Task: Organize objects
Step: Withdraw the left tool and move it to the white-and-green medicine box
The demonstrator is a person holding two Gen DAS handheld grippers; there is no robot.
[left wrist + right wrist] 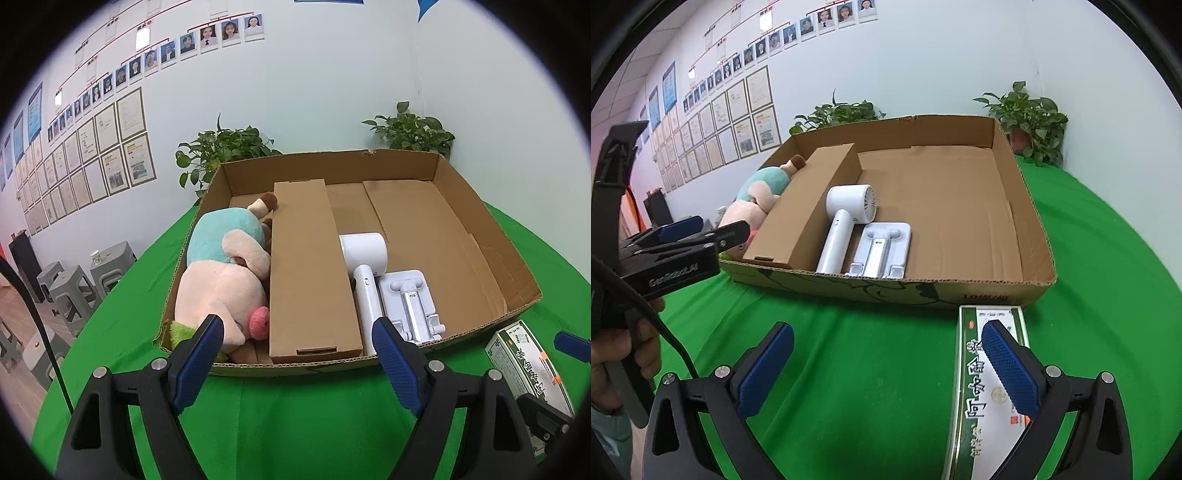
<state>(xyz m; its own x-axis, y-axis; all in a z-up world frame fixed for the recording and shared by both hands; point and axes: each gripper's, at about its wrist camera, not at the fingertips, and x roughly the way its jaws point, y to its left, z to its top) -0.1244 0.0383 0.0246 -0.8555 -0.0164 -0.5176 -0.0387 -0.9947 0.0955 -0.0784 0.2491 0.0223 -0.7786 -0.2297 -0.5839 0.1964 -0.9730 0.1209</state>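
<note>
Right gripper (886,365) jaws spread, empty, one pad over green-white carton (988,391) outside cardboard tray (1039,236); off-centre closing risked shoving carton sideways. Left gripper (297,354) jaws released.

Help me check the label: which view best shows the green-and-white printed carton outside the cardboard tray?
The right wrist view: the green-and-white printed carton fills the foreground, top face and characters visible. The left wrist view shows it small at the right edge.

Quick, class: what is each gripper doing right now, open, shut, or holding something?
Left gripper: open, holding nothing, in front of the cardboard box.
Right gripper: open, holding nothing; one finger is over the green and white carton.
</note>
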